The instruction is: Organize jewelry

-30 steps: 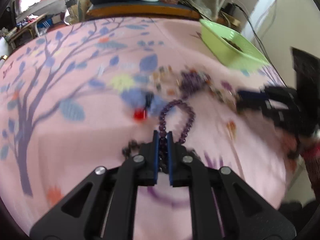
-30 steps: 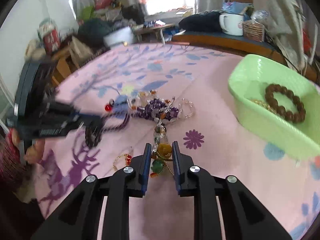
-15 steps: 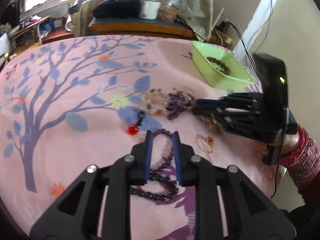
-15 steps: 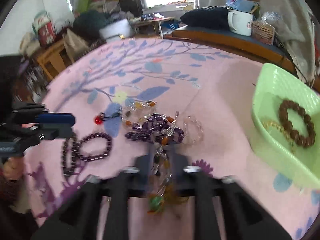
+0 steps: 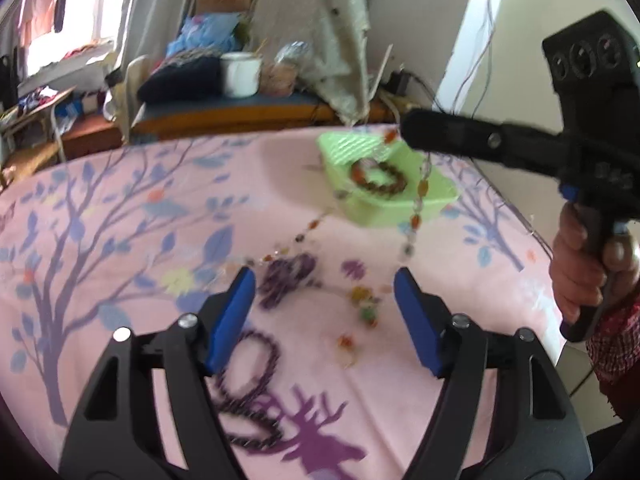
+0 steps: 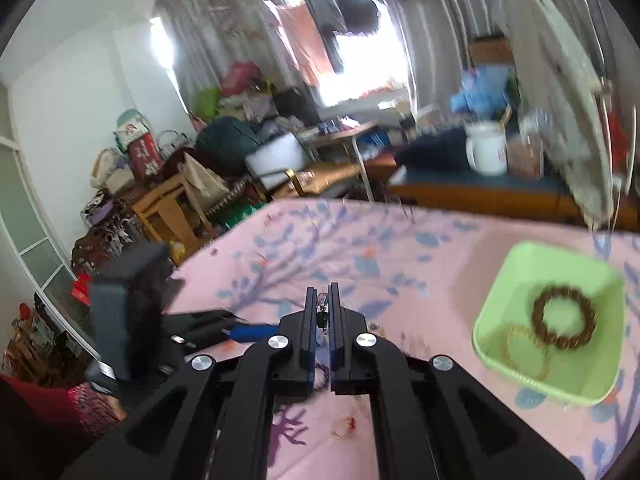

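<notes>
Beaded necklace (image 5: pixel 416 208) — vertical (hanging)

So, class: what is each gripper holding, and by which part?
The right gripper is shut on the multicolored bead necklace, pinched near its top so both strands hang down. The left gripper is open and holds nothing.

black grippers (image 5: pixel 324 292) — blue pads, silver screws
</notes>
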Tool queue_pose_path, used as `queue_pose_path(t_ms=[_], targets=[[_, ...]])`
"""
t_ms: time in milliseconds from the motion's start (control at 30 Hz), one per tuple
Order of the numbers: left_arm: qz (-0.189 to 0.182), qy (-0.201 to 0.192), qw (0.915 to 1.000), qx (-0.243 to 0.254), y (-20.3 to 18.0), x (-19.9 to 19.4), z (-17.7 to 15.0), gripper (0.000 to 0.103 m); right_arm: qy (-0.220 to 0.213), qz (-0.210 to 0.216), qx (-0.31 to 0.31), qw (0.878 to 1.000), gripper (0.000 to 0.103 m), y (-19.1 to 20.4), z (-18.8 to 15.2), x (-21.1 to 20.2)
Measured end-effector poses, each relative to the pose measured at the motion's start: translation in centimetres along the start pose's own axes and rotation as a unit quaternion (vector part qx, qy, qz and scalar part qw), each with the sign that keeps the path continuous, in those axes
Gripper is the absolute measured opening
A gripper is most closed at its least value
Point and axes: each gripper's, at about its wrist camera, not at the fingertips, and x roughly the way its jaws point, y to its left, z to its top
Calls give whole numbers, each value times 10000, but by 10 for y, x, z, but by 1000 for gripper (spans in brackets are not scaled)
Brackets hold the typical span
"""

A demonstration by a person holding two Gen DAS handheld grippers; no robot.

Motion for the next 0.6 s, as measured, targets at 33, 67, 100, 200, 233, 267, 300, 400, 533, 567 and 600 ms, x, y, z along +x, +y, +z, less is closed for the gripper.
queue_pose_path(t_ms=[33, 67, 100, 200, 233, 267, 300, 400, 533, 567, 600], targets=[[-26, -33, 10000, 37, -5, 2, 5, 70, -102, 21, -66, 9999, 0, 6, 5, -7], [-43, -53, 10000, 67, -9, 4, 8, 70, -167, 34, -109, 9998, 0, 9, 9, -11], [-66, -83, 9999, 124, -14, 6, 12, 70, -229, 46, -147, 9996, 0, 12, 13, -16], [-2, -216, 9987, 453, -28, 11, 22, 70, -431, 101, -200, 9988, 0, 18, 25, -32], [39, -258, 9983, 527, -30, 12, 25, 66, -515, 123, -197, 9984, 0, 18, 29, -39], [-13, -283, 9981, 553, -32, 12, 30, 53, -570, 113, -211, 9981, 0, 20, 32, -43], [-111, -249, 9982, 538, -32, 13, 32, 46, -634, 79, -242, 9977, 0, 21, 35, -47], [-509, -194, 9975, 443, -35, 12, 46, 6, -828, -33, -285, 9961, 0, 20, 45, -59], [-469, -389, 9973, 407, -42, 8, 77, 5, -1130, -179, -207, 9932, 0, 9, 60, -76], [-478, -435, 9971, 403, -43, 7, 85, 5, -1279, -252, -169, 9913, 0, 3, 66, -83], [-502, -491, 9967, 398, -44, 5, 94, 5, -1365, -301, -147, 9901, 0, -1, 69, -88]])
